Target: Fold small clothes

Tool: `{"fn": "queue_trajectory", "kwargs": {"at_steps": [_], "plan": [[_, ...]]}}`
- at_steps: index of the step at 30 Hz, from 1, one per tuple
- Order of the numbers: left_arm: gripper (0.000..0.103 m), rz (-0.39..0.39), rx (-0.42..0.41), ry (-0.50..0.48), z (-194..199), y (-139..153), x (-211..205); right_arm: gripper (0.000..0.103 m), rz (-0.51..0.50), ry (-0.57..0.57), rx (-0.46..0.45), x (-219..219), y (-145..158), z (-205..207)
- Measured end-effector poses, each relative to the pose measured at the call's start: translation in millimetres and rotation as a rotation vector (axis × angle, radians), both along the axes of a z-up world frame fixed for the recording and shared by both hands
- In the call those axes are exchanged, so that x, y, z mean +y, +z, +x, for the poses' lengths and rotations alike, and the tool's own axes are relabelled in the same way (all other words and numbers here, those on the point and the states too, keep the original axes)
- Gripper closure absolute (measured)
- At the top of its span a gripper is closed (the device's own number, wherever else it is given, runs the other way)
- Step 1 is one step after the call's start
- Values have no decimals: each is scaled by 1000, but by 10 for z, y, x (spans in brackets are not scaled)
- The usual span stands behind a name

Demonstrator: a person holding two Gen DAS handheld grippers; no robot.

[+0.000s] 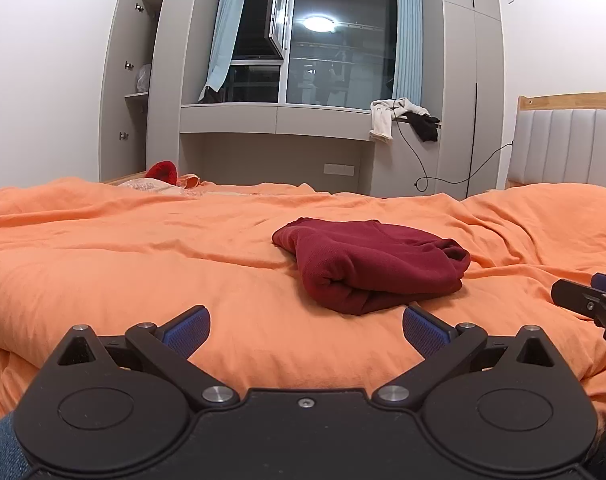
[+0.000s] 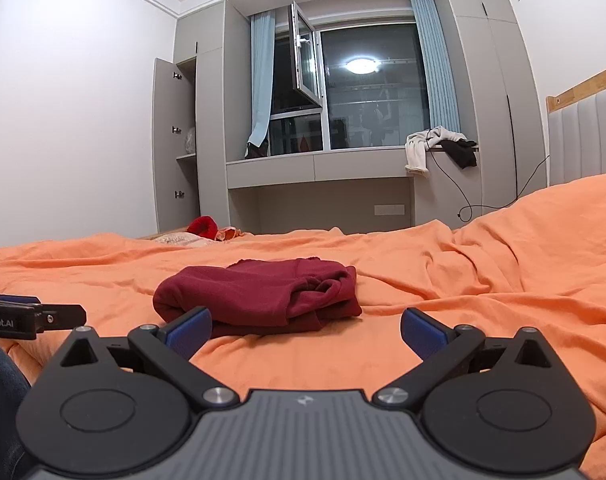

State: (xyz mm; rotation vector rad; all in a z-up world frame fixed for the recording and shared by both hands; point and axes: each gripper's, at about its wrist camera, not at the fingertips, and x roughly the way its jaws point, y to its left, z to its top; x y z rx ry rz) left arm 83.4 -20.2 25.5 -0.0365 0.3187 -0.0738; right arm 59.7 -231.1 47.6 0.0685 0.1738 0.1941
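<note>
While both the left gripper [image 1: 306,330] and right gripper [image 2: 306,330] are hovering wide open and empty, the folded red garment [image 1: 369,264] is lying on the orange bedsheet [image 1: 143,248], probably risking unrolling if a finger snags its loose edge.

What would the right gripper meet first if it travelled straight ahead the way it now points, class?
Probably the orange bedcover. The right gripper is open, and the folded dark red garment lies left of its centre line, near its left fingertip, so it might brush that; depth is unclear.
</note>
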Motion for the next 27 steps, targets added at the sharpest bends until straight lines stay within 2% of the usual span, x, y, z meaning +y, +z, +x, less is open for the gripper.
{"fn": "queue_trajectory", "kwargs": {"at_steps": [14, 19, 27], "plan": [[1, 6, 12, -6, -13, -6, -18, 0, -22, 5, 11, 30, -49, 9], [1, 47, 30, 32, 32, -11, -46, 0, -31, 7, 16, 39, -56, 14], [1, 41, 38, 28, 44, -32, -29, 0, -41, 10, 24, 52, -67, 33]]}}
